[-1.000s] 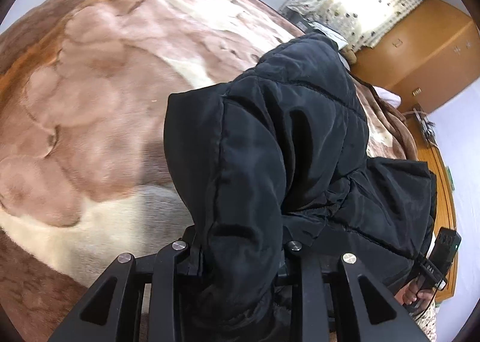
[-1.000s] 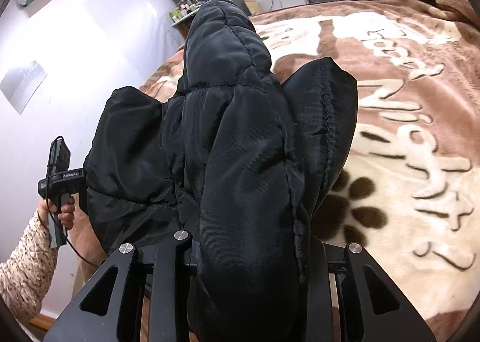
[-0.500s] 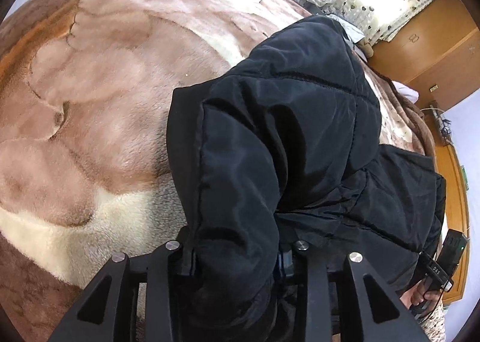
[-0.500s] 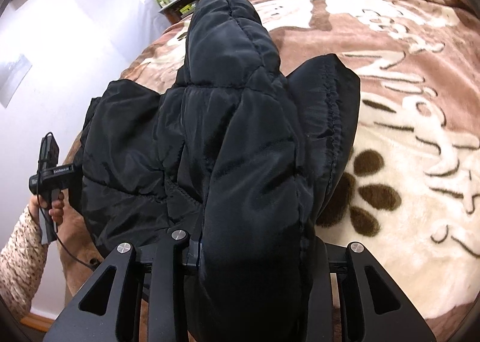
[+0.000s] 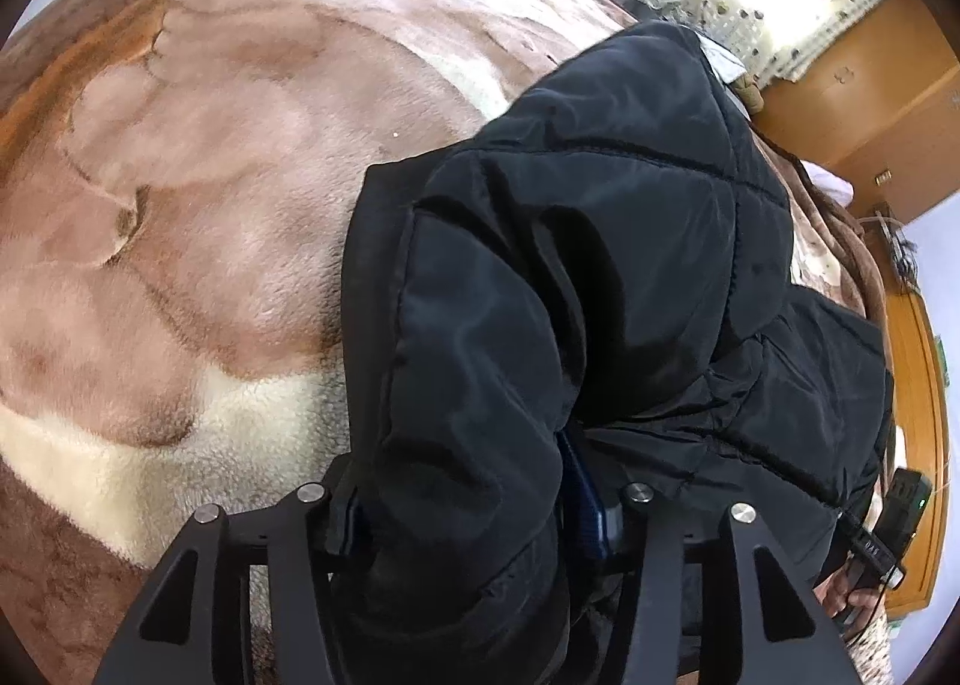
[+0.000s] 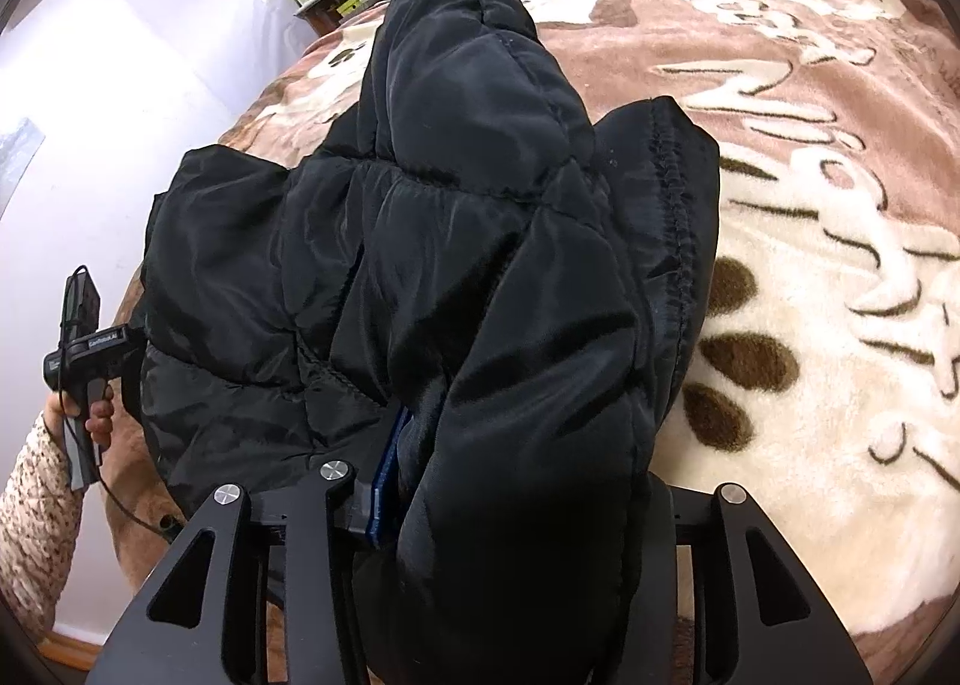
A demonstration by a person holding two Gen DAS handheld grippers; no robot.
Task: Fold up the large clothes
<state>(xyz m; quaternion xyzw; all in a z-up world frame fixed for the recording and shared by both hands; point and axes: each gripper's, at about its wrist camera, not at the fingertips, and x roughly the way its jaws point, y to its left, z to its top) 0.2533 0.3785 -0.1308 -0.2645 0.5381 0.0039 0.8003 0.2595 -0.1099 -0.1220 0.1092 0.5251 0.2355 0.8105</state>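
Black jacket point(image 5: 588, 289) has sunk nearer the blanket point(image 5: 198, 193), seemingly.

A bed carried everything, covered edge to edge by a plush blanket point(image 5: 198, 241) in brown, pink-tan and cream. On the right wrist view the blanket point(image 6: 840, 241) showed cream lettering outlined in dark brown and a dark paw print point(image 6: 738, 349). A black padded jacket point(image 5: 600, 277) lay bunched on the blanket, its quilted bulk heaped up; in the other view the jacket point(image 6: 456, 241) spread toward the bed's left edge, beside the paw print.
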